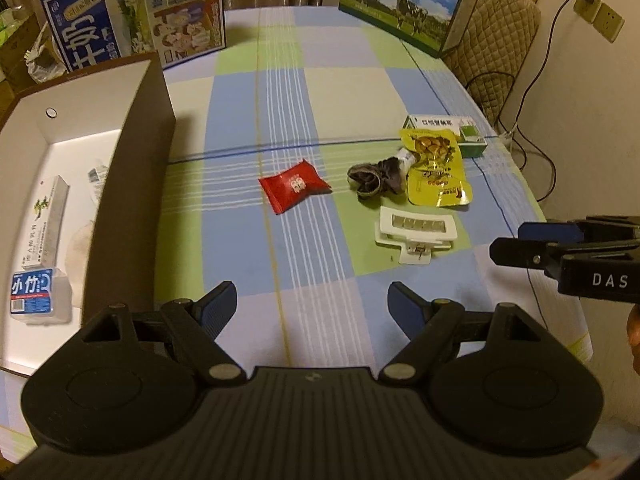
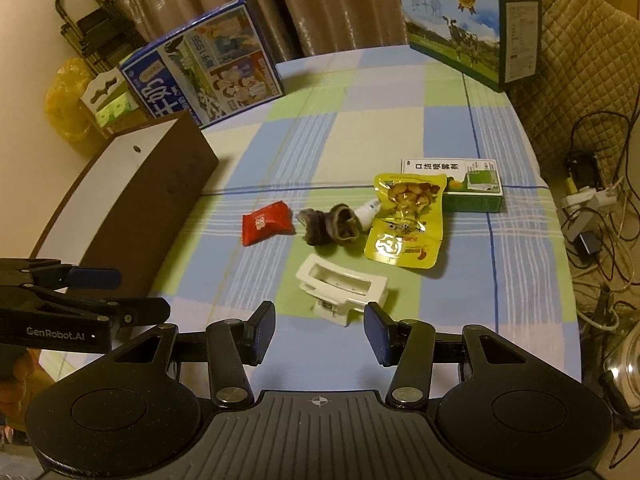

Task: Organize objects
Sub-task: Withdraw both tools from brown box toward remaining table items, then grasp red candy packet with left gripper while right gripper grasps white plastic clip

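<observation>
Both grippers hover empty above a checked surface (image 1: 280, 80), fingers wide apart. The right gripper (image 2: 320, 336) sits just short of a white hair clip (image 2: 342, 286); it likely needs to move forward and close. The left gripper (image 1: 312, 308) waits beside the box (image 1: 136, 160) holding items already put away.

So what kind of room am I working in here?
Most likely a home dining or living room: a checked tablecloth on the table, curtains behind it, milk cartons and a quilted chair alongside.
</observation>
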Action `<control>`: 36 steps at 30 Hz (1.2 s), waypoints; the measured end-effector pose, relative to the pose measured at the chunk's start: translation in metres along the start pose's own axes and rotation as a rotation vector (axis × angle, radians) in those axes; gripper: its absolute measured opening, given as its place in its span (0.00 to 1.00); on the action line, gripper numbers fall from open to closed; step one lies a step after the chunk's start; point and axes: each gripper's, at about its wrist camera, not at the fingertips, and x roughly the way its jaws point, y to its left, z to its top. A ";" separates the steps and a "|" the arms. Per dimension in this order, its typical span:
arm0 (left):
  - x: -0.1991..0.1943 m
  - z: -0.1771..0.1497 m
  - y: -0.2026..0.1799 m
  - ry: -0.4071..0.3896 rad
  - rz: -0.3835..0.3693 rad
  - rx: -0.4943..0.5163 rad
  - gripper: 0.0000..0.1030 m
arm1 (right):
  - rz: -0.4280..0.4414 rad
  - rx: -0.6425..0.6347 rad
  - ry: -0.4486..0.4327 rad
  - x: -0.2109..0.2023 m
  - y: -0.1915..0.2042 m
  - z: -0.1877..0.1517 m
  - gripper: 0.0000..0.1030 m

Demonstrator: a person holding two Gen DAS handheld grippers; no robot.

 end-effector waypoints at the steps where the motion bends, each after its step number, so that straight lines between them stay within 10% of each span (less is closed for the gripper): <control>1: 0.003 0.000 -0.001 0.005 0.001 0.001 0.78 | 0.004 -0.010 0.001 0.002 -0.001 0.000 0.45; 22: 0.062 0.002 0.016 0.083 0.068 -0.047 0.77 | 0.052 -0.602 0.088 0.110 -0.001 0.003 0.59; 36: 0.076 0.003 0.022 0.104 0.065 -0.044 0.77 | 0.094 -0.546 0.140 0.111 0.001 -0.016 0.49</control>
